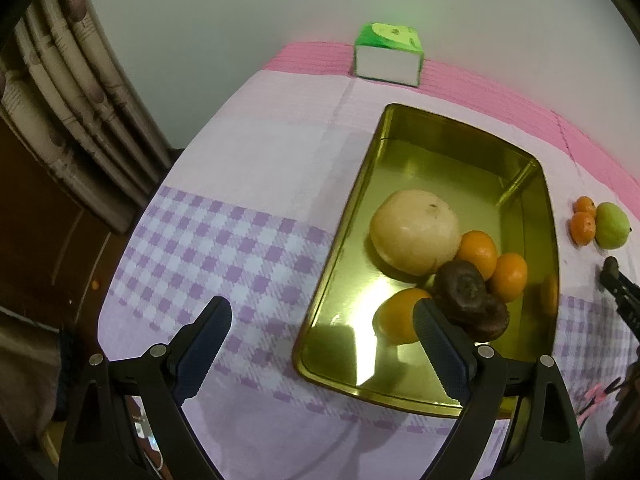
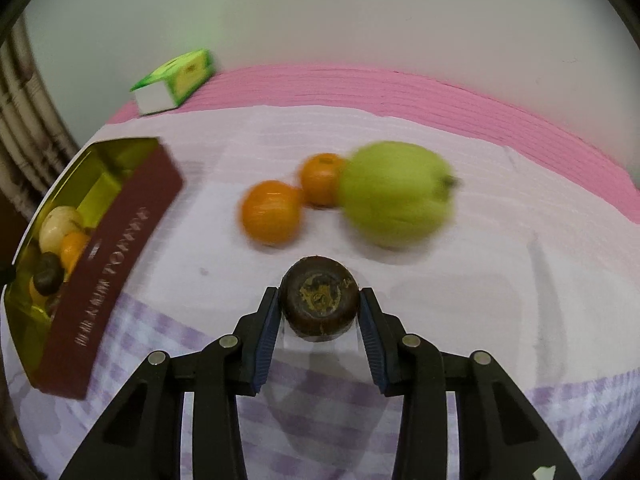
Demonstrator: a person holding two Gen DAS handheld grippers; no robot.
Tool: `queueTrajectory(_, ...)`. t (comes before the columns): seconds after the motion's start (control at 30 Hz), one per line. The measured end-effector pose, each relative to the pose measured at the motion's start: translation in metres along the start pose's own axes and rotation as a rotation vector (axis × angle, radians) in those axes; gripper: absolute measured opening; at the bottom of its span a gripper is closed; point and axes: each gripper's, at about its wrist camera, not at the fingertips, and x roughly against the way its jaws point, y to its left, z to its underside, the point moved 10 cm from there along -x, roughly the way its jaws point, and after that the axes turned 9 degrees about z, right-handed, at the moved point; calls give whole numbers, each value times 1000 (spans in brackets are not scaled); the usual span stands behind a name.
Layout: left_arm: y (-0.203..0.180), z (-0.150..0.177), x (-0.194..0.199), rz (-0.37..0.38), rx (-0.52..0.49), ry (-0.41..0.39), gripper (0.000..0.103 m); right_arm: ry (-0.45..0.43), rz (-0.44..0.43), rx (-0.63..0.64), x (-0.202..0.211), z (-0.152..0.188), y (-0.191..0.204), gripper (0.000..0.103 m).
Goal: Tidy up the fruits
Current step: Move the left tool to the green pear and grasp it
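Observation:
A gold tray with a maroon outer wall holds a pale round fruit, three oranges and two dark brown fruits. My left gripper hangs open over the tray's near left rim with nothing between its fingers. In the right wrist view my right gripper is shut on a dark brown round fruit, just above the cloth. Beyond it lie two mandarins and a green fruit, blurred. These also show right of the tray, the green fruit beside the mandarins.
A green and white box stands at the back of the table, near the wall. The checked cloth ends at the table's left edge, with a curtain and dark floor beyond. Bare cloth lies left of the tray.

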Motion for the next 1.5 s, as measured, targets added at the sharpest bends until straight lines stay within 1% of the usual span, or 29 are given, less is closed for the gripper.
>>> queueTrajectory(0.17,-26,-8,5,29,-35,-4,92,-12,75,-43,-1,6,-52,37)
queueTrajectory(0.3,-63,-16,5,69,-86,0,92,-13,113,-81,-6,10,-86,37)
queueTrajectory(0.47,-132,-29,5,131,-192,-13,92,-35,145,-117,-9,8,-121,37)
queueTrajectory(0.53,-169,-33,4,176,-248,-20,92,-52,157,-126,-8,5,-133,37)
queueTrajectory(0.7,-247,-37,-6,248,-375,-26,92,-69,169,-163,-7,4,-162,37)
queueTrajectory(0.83,-293,-37,-19,301,-444,2,92,-68,175,-195,-12,6,-180,37)
queueTrajectory(0.97,-327,-41,-34,314,-510,18,92,-56,166,-230,-21,8,-189,37)
queueTrajectory(1.07,-346,-43,-47,314,-532,36,92,-65,164,-225,-23,7,-189,37)
queueTrajectory(1.23,-364,-44,-61,316,-550,58,92,-75,165,-219,-27,7,-189,37)
queueTrajectory(1.5,-380,-49,-83,306,-578,86,92,-75,161,-220,-27,7,-189,37)
